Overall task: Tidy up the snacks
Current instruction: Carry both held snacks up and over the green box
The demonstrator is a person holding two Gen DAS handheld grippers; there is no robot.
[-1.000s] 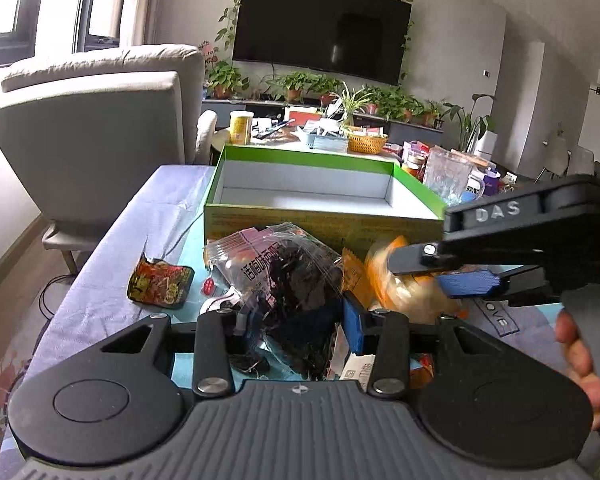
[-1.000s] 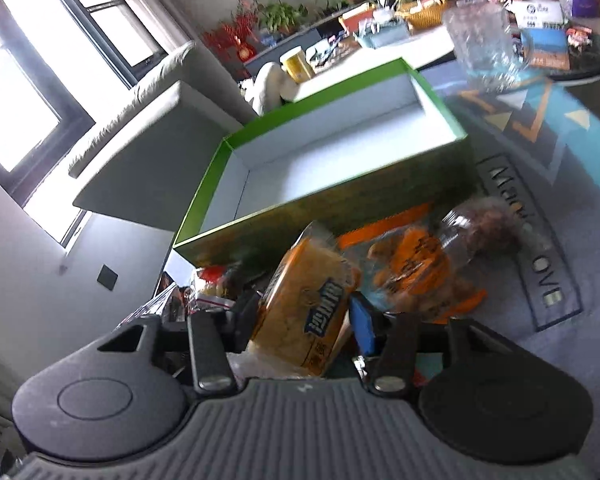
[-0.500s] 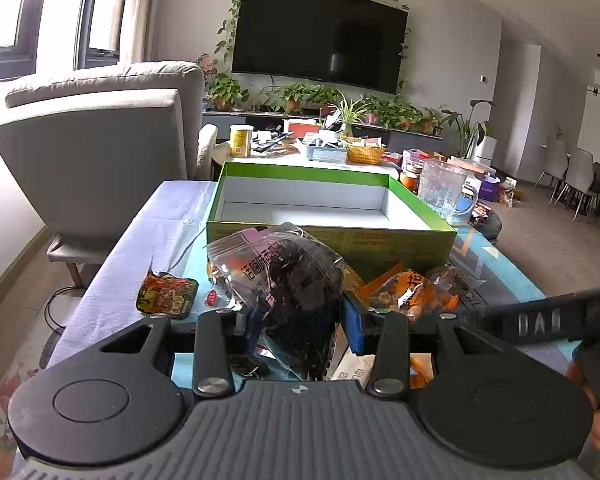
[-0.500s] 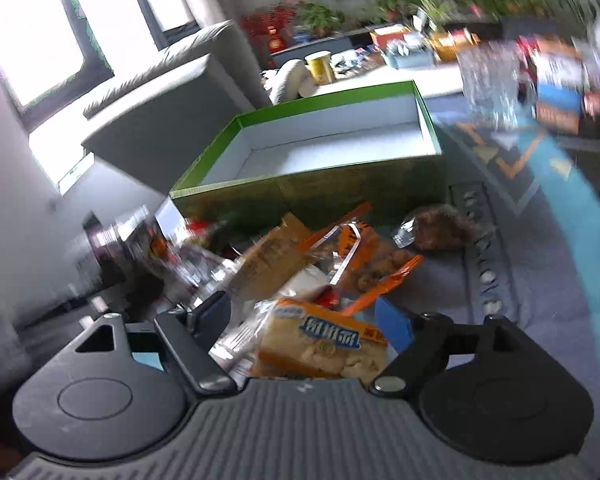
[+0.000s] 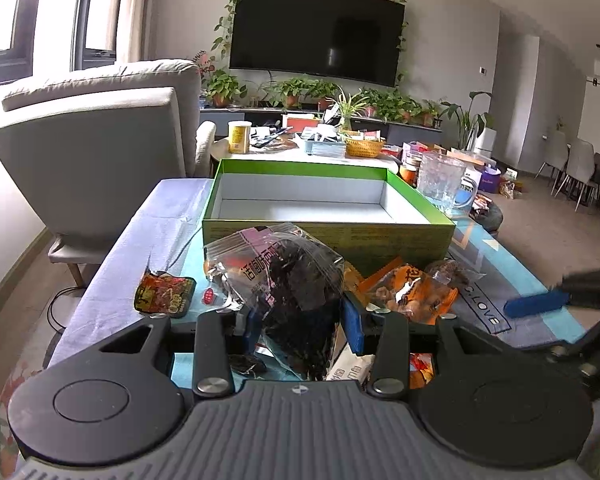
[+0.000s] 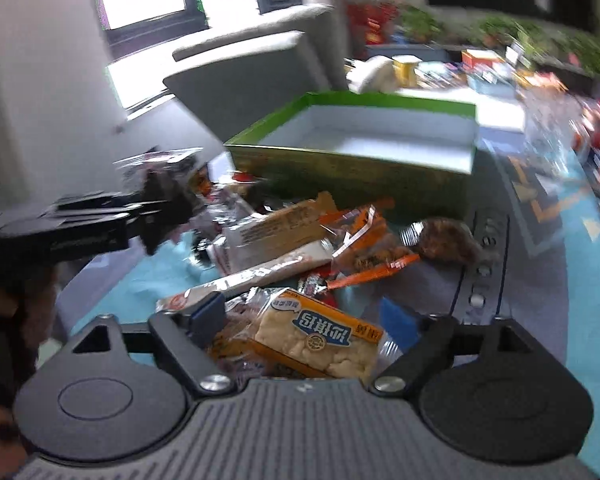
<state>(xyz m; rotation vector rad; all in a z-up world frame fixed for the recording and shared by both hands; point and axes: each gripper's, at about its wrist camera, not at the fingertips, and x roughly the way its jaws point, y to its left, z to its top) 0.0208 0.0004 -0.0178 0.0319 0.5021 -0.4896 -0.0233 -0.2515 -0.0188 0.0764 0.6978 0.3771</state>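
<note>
Behind the snack pile, green box (image 5: pixel 328 236) sits empty at the tabletop's far edge, so nothing's sorted yet. Left gripper (image 5: pixel 302 320) is clamped on the dark plum bag (image 5: pixel 296 280), held upright, long axis vertical. Right gripper (image 6: pixel 312 326) is spread wide around the yellow cake pack (image 6: pixel 320 340), which lies crosswise on the pile at the near edge, not yet pinched.

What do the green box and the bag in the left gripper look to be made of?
Green box: probably cardboard, printed green outside with a matte white lining; its walls are thin, flat and sharp-edged. Bag in the left gripper: clear, glossy plastic film; it crinkles, catches glare, and dark contents show through it, with pink print on one face.
</note>
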